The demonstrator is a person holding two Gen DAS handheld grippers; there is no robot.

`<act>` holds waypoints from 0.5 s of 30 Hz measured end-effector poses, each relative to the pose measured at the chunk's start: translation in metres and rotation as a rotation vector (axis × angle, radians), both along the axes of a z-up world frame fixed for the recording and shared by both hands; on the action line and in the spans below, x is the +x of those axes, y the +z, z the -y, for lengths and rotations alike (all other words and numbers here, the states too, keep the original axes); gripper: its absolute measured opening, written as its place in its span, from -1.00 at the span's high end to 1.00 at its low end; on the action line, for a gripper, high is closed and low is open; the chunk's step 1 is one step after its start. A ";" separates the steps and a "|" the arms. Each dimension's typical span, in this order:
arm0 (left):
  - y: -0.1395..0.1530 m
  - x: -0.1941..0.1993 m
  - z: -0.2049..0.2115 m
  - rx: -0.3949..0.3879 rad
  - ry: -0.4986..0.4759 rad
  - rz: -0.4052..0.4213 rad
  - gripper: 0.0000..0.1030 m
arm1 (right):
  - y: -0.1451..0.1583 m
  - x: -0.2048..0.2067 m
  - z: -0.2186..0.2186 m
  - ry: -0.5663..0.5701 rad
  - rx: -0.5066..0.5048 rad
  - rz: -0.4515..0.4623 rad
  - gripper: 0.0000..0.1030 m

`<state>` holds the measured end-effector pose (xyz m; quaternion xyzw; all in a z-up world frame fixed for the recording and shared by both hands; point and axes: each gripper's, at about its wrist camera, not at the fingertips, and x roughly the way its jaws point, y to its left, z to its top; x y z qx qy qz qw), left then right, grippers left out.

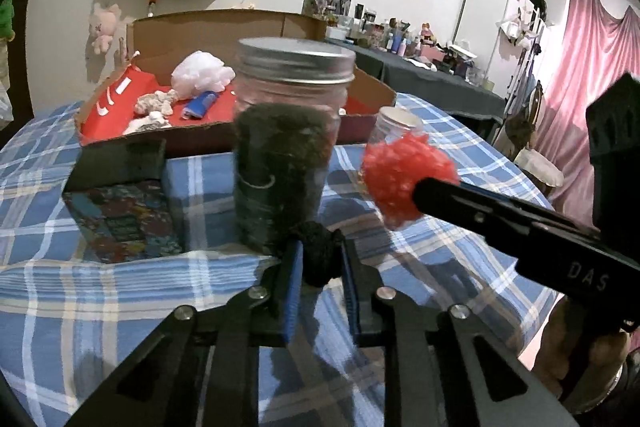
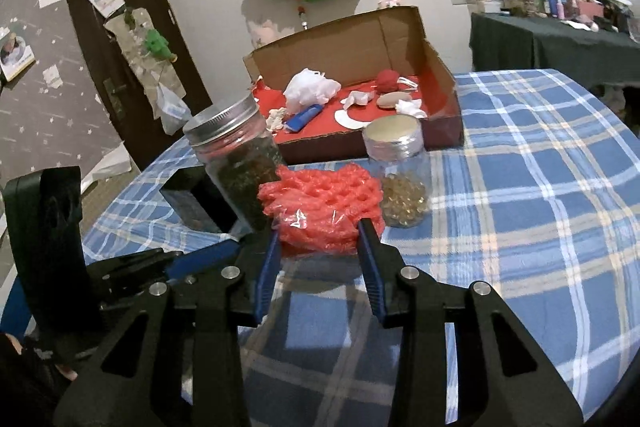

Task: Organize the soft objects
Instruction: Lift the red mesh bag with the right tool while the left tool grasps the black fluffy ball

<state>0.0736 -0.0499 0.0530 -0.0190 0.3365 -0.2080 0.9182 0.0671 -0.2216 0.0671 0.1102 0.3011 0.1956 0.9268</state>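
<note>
My left gripper (image 1: 319, 259) is shut on a small black fuzzy ball (image 1: 318, 253), held just in front of a tall lidded jar (image 1: 288, 147) of dark material. My right gripper (image 2: 320, 231) is shut on a bundle of red foam netting (image 2: 320, 207), which also shows in the left wrist view (image 1: 400, 179). Behind it stands a small jar of amber beads (image 2: 400, 171). An open cardboard box with a red floor (image 2: 448, 99) at the back holds a white netting puff (image 2: 310, 89), a red ball (image 2: 386, 81), a blue tube and white scraps.
The round table has a blue plaid cloth (image 2: 540, 187). A dark patterned box (image 1: 120, 203) stands left of the tall jar. A cluttered dark table (image 2: 560, 35) is at the back right, a door (image 2: 120, 47) to the left, pink curtains (image 1: 592, 67) to the right.
</note>
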 end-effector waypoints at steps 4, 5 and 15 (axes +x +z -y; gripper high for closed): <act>0.003 -0.005 -0.007 0.002 0.003 0.010 0.85 | -0.003 -0.008 0.004 -0.021 0.011 -0.001 0.30; 0.003 -0.005 -0.008 0.002 0.005 0.013 0.85 | -0.003 -0.011 0.004 -0.027 0.008 0.003 0.30; -0.003 -0.016 -0.023 0.004 0.011 0.047 -0.22 | -0.016 -0.033 0.002 -0.075 -0.097 0.002 0.23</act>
